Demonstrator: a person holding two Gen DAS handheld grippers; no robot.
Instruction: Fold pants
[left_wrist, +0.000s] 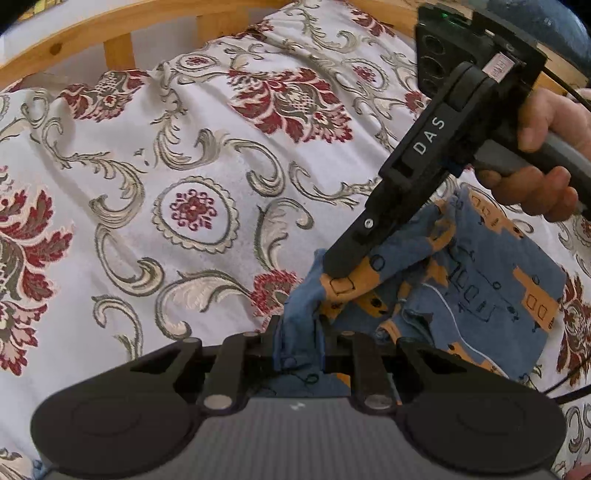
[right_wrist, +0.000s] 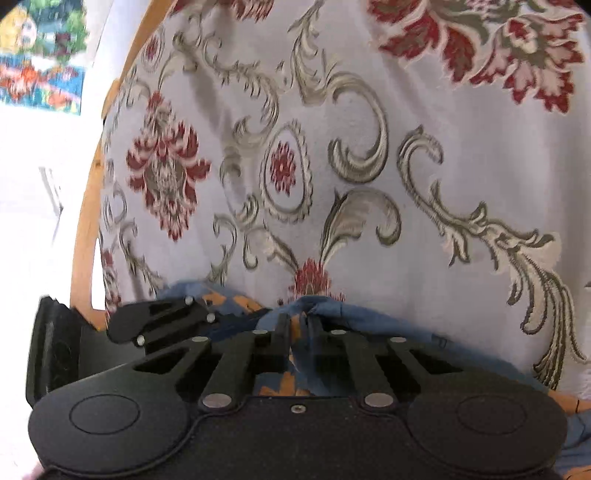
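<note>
The pants (left_wrist: 476, 291) are small, blue with orange blocks and black line drawings, bunched at the lower right of a floral bedspread (left_wrist: 207, 155). My left gripper (left_wrist: 299, 339) is shut on a blue edge of the pants. My right gripper (left_wrist: 341, 271) comes in from the upper right and is shut on an orange-patterned fold just beyond. In the right wrist view the right gripper (right_wrist: 297, 325) pinches the blue cloth (right_wrist: 362, 314), and the left gripper (right_wrist: 162, 325) sits close at its left.
The bedspread (right_wrist: 406, 155) is white with red flowers and grey scrolls and has soft wrinkles. A wooden bed frame (left_wrist: 122, 48) runs along the far edge; it also shows at the left in the right wrist view (right_wrist: 86, 221). A hand (left_wrist: 539, 147) holds the right gripper's handle.
</note>
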